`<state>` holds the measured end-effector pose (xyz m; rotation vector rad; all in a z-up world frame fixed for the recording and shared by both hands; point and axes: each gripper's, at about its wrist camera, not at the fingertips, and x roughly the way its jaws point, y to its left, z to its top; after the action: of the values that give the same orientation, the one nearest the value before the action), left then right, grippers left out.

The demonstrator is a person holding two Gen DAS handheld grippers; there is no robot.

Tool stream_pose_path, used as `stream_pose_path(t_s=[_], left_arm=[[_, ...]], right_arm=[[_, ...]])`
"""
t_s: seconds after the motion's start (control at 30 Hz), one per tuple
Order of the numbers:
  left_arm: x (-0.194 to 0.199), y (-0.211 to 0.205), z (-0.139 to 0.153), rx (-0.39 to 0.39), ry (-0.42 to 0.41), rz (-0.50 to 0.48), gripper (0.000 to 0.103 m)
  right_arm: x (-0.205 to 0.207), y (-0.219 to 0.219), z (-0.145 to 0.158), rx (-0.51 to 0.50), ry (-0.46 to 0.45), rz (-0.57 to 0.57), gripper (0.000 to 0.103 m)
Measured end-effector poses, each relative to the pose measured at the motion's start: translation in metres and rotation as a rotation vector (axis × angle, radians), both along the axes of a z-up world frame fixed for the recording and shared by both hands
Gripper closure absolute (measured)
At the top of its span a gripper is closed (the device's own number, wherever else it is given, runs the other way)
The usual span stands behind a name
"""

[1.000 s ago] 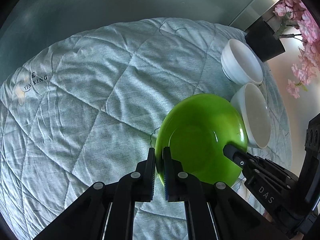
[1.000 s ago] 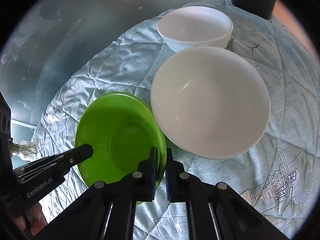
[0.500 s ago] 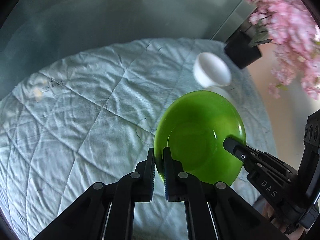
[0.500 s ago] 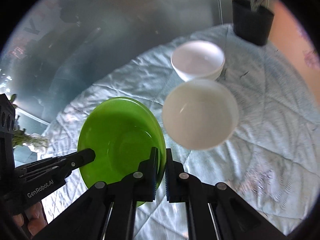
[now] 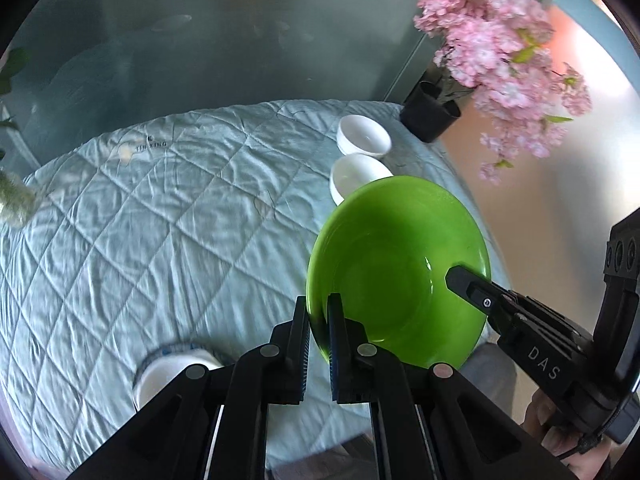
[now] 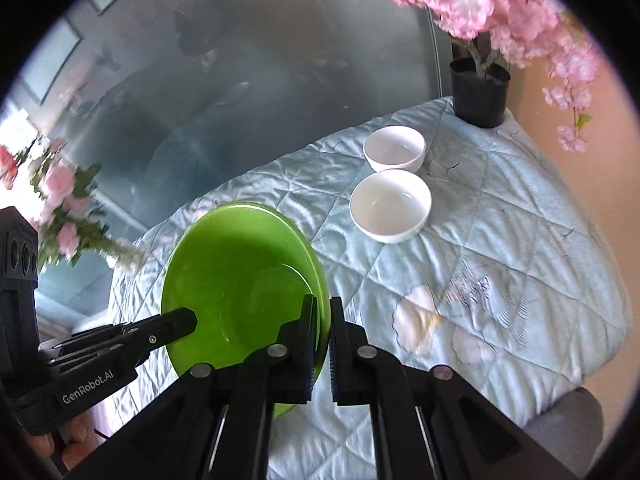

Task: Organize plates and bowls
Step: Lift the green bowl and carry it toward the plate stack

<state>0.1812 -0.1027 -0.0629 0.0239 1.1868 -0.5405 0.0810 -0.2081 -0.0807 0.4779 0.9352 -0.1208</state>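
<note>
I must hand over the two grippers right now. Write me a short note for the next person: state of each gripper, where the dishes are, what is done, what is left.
Left gripper: shut on the near-left rim of the green plate.
Right gripper: shut on the opposite rim of the same plate, so both carry it in the air above the quilted cloth.
Two white bowls stand side by side on the cloth near the black flower pot, not stacked.
Another white dish sits near the front edge; mostly hidden.
Done: plate lifted.
Left: set the plate down, probably group the bowls.
</note>
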Motion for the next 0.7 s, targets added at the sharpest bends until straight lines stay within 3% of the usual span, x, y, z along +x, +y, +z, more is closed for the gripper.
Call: stream_pose_path(t_s=[0.37,0.7], left_arm=[[-0.067,0.018,-0.021,-0.018,0.063,0.044,0.098],[-0.077,0.034,-0.051,-0.026,0.130,0.081,0.098]], right_arm=[[-0.046,0.019,-0.001,-0.045,0.046,0.042,0.099],[-0.055,0.030,-0.024,-0.018,0.094,0.080,0.098]])
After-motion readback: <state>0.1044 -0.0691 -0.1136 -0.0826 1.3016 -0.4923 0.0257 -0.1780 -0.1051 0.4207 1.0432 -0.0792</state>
